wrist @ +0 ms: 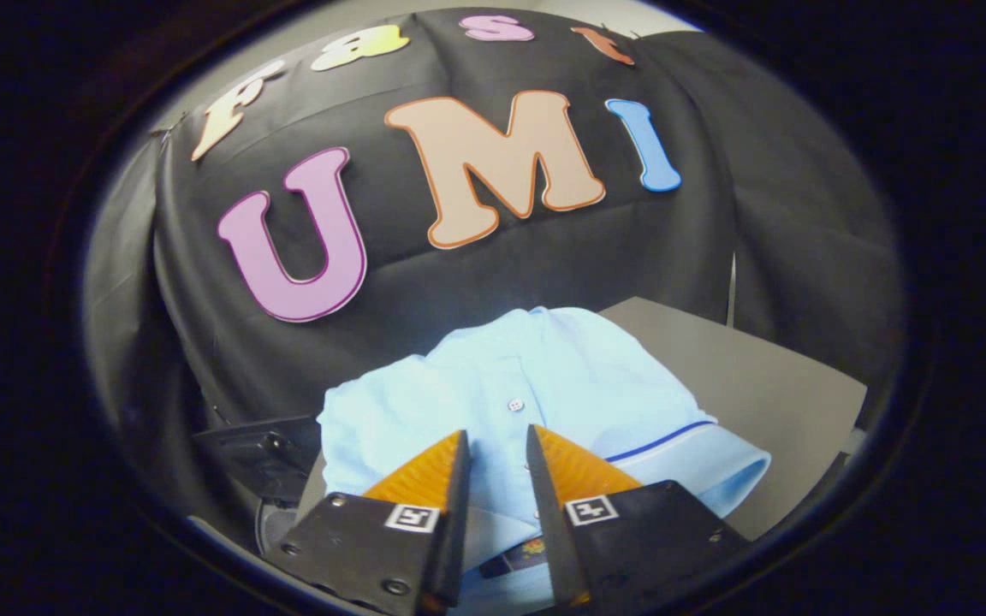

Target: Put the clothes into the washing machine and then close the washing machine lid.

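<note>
In the gripper view, a folded light-blue shirt (544, 385) is seen lying on a grey table (767, 385). The gripper (497, 445) is held over the shirt's buttoned placket, its fingers parted and gripping nothing, apparently lined up for a pinch.

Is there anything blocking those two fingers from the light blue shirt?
Nothing visible does. The gripper is open right above the folded light blue buttoned shirt, which lies on a grey surface and shows in the gap between the fingers.
</note>
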Demonstrator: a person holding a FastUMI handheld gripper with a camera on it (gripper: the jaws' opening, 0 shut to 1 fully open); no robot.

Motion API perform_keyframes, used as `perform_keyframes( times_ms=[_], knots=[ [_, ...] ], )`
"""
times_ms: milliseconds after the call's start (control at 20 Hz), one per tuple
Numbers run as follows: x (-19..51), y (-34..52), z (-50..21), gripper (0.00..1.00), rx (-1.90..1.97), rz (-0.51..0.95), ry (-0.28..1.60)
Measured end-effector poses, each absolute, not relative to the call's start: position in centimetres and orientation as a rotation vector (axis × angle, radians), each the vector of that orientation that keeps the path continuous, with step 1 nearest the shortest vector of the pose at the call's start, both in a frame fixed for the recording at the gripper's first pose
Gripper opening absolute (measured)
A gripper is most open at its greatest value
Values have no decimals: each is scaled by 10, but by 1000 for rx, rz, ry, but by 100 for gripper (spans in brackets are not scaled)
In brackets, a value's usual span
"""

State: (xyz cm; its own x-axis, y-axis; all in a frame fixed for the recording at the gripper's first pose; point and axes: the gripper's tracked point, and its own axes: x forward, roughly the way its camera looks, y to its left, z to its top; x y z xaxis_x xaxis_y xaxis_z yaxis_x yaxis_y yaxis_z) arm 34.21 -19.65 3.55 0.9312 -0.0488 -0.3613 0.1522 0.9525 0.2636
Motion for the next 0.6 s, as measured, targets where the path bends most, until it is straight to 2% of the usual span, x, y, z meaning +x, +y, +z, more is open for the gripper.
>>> perform_keyframes(
  times_ms=[200,400,550,600],
  knots=[
    [344,-207,34,13,230,-97,325],
    [338,-203,33,4,312,-70,345],
    [334,-200,33,4,161,-53,351],
    [334,-200,36,1,117,-62,341]
  ],
)
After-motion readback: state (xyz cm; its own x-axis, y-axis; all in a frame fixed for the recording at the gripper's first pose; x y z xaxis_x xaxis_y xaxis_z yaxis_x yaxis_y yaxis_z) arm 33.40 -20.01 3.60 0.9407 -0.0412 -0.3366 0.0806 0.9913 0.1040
